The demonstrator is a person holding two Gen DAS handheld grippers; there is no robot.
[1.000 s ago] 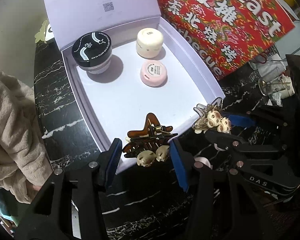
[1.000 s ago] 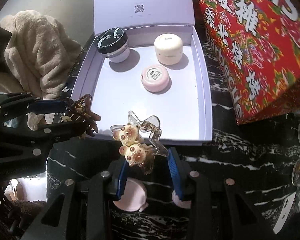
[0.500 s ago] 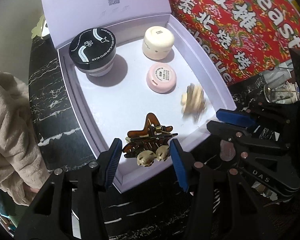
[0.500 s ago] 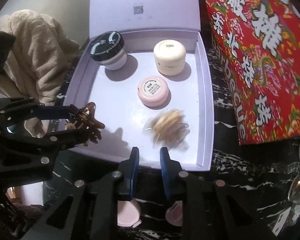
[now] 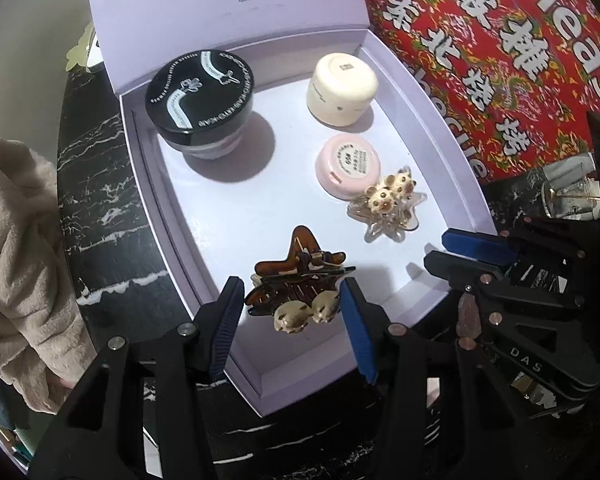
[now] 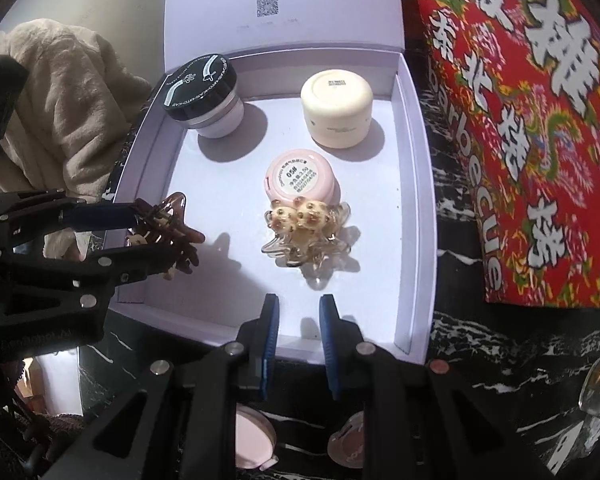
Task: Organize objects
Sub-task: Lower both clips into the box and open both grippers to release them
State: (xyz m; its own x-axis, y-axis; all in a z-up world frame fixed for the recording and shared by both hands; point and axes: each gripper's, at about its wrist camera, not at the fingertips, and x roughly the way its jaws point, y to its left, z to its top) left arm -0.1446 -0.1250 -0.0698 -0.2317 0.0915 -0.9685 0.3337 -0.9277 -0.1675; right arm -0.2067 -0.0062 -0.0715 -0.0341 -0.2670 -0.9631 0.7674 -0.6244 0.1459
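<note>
An open lilac box (image 5: 432, 128) (image 6: 416, 184) holds a black-lidded jar (image 5: 200, 108) (image 6: 202, 92), a cream jar (image 5: 342, 88) (image 6: 336, 108) and a pink compact (image 5: 348, 166) (image 6: 300, 178). A clear star hair clip with bear charms (image 5: 388, 208) (image 6: 306, 232) lies in the box against the compact. My left gripper (image 5: 290, 312) (image 6: 156, 240) is shut on a brown star hair clip (image 5: 300, 288) (image 6: 168, 232), held over the box's near left part. My right gripper (image 6: 298, 336) (image 5: 440, 248) is empty at the box's front edge, jaws a narrow gap apart.
A red printed box (image 5: 500, 40) (image 6: 520, 120) stands right of the lilac box. A beige fleece (image 5: 16, 248) (image 6: 68, 100) lies at the left. Glassware (image 5: 572, 196) sits at the right. Two pink compacts (image 6: 256, 440) lie on the black marble table (image 5: 100, 200) below my right gripper.
The clear bear clip dropped from my right gripper into the box and came to rest beside the pink compact. The right jaws narrowed. My left gripper moved further over the box with the brown clip.
</note>
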